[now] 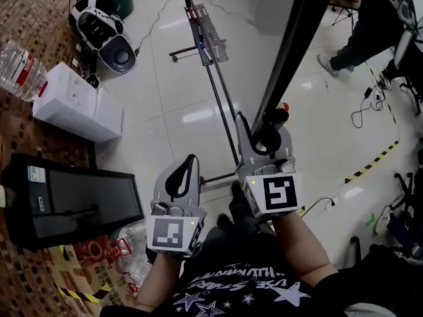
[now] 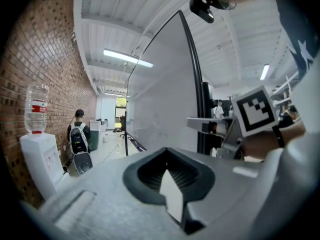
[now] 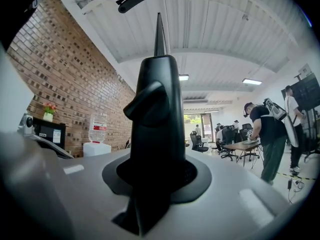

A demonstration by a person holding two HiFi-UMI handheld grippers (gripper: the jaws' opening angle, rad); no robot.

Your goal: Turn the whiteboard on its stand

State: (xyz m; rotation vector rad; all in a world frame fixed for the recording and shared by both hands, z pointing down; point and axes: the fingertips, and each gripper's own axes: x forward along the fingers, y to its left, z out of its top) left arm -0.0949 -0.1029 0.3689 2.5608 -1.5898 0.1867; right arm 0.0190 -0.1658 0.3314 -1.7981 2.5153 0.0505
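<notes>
The whiteboard [image 1: 264,12] stands nearly edge-on to the person, its black frame edge [image 1: 294,45] running down toward the right gripper [image 1: 268,134]. Taking it at the side edge, well away from the pivot, looks like a choice for leverage, so a sideways push should swing the panel on its stand [image 1: 221,104].

The right gripper's jaws are part-way closed and clamped on that frame edge. In the right gripper view the dark bar fills the gap between them, with a knob-like bulge [image 1: 276,116] just above (possibly the tilt lock, though I cannot confirm it).

The left gripper [image 1: 185,170] hangs beside it, apart from the board. Its jaws are together with nothing between them, and it seems to be held in reserve.
</notes>
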